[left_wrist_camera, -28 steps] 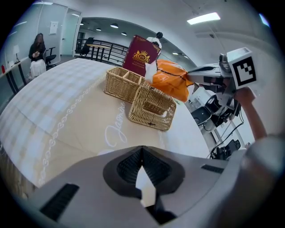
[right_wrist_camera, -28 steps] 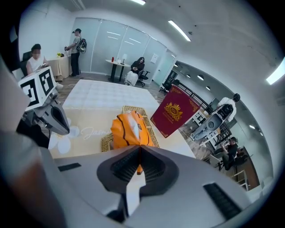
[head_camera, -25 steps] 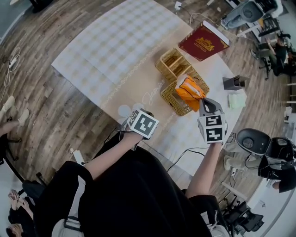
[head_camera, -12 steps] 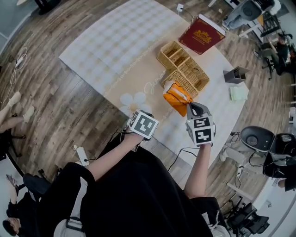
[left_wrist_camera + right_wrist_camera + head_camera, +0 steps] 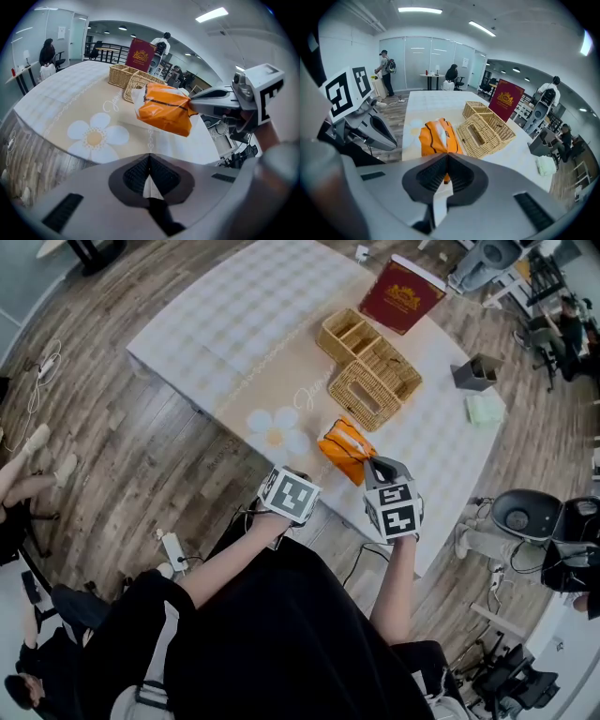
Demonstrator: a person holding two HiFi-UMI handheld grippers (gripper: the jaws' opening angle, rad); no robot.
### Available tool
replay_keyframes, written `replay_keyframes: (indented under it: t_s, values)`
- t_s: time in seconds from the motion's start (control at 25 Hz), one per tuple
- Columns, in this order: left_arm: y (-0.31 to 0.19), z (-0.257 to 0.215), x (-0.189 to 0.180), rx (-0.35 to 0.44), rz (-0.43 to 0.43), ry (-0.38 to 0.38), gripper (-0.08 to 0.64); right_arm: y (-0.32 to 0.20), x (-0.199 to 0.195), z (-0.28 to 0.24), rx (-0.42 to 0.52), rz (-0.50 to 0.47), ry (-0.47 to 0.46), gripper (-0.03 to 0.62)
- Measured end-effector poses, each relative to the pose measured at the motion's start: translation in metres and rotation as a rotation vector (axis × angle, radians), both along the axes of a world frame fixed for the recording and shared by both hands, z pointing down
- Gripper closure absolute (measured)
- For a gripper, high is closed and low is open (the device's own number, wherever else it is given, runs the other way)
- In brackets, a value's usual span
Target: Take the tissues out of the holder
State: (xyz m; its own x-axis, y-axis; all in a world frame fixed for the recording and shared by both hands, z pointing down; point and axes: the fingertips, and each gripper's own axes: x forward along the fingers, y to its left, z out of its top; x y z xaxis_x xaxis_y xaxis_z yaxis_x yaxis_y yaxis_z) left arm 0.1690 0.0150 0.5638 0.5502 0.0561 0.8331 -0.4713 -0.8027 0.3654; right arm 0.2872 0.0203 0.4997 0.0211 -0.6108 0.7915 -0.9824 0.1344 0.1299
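Tissues [image 5: 345, 448]: you pulled them clear of the holder [image 5: 361, 395]; removal looked done.
Right tool [image 5: 375, 465]: pinched the tissues.
Left tool [image 5: 149, 159]: pressed together, empty.

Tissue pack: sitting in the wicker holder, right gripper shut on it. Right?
Not quite. The tissue pack is out of the wicker holder, held in the air apart from it, as the head view shows. The right gripper is shut on it.
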Motion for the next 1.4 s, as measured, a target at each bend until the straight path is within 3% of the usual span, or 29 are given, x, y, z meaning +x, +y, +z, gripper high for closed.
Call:
replay_keyframes:
  t_s: [0.44,0.76,1.08,1.4]
  values:
    - [0.036,-0.01,-0.036,0.036,-0.023,0.013,0.56,0.045,-0.053,0.013,-0.002,-0.02,-0.031,0.577]
    - [0.061,-0.003,-0.059,0.016,-0.057,0.014,0.56,0.062,-0.085,0.019,-0.003,-0.055,-0.05,0.577]
    - [0.057,-0.003,-0.079,0.028,-0.115,0.012,0.56,0.05,-0.097,0.018,0.011,-0.098,-0.05,0.577]
    - [0.019,-0.005,-0.071,0.024,-0.131,0.016,0.56,0.011,-0.102,0.016,0.011,-0.136,-0.06,0.577]
